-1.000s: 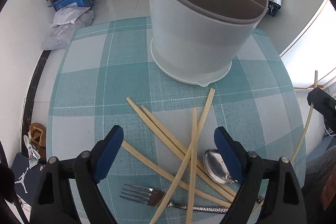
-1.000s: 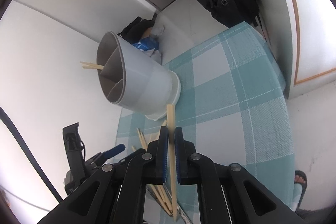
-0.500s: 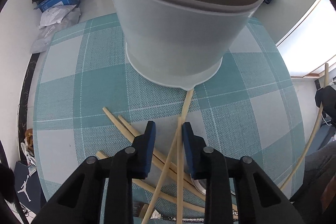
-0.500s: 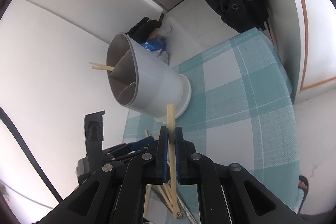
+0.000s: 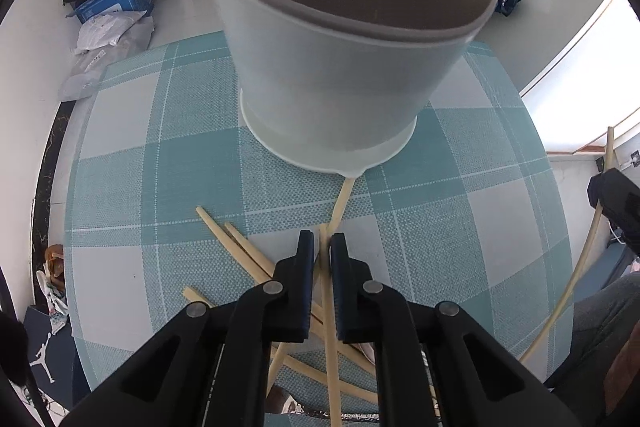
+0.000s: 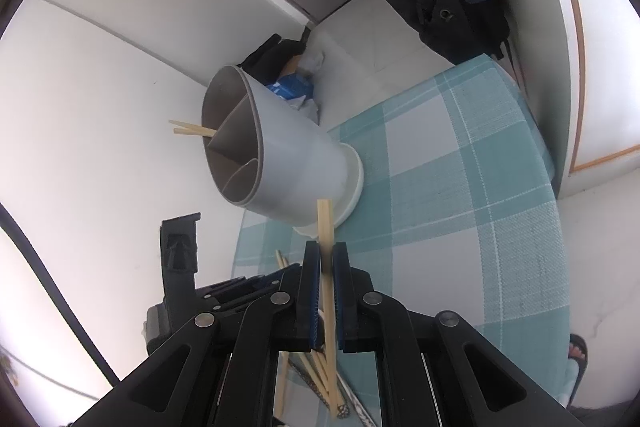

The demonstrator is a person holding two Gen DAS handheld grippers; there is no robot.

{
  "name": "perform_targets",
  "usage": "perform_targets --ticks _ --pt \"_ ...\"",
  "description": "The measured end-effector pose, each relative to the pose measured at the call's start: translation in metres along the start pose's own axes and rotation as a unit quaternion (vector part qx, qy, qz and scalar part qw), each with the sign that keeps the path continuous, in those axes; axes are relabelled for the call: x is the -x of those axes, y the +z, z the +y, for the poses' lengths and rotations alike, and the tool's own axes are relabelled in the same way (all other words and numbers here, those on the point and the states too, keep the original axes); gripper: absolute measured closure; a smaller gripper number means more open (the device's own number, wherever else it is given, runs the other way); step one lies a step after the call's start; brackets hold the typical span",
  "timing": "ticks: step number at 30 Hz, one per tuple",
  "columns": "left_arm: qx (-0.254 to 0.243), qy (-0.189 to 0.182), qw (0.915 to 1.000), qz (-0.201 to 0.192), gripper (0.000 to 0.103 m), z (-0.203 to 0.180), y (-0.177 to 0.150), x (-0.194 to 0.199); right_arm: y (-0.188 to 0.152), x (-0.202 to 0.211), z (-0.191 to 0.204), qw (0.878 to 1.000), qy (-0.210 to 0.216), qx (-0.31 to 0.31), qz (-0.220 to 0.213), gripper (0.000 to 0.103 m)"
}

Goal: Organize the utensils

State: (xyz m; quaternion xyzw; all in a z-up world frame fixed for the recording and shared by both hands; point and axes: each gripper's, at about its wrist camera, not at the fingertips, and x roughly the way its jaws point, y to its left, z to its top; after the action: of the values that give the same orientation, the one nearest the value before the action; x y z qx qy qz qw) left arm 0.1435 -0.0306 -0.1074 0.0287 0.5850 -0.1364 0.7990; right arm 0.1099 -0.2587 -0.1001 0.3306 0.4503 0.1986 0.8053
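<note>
Left gripper point(image 5: 322, 247) just closed, clamping chopstick point(image 5: 329, 311); its long axis points toward holder point(image 5: 340, 67).

- Utensil holder point(image 5: 340, 75) stands on table point(image 5: 472, 211), w/ two chopsticks point(image 6: 191, 129) inside.
- Loose chopsticks point(image 5: 240, 247) lie on table, just before holder.

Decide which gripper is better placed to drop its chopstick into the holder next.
Probably right: the right gripper holds its chopstick clear of the table. The left gripper has only just closed on one in the pile.
</note>
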Motion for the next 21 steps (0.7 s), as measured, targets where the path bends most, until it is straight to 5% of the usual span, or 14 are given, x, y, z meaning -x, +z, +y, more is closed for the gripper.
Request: perform_targets --ticks 21 --pt "0.058 -0.046 0.9969 -0.025 0.101 0.010 0.000 0.014 -0.003 -0.002 0.004 1.000 -0.010 0.004 -0.003 0.097"
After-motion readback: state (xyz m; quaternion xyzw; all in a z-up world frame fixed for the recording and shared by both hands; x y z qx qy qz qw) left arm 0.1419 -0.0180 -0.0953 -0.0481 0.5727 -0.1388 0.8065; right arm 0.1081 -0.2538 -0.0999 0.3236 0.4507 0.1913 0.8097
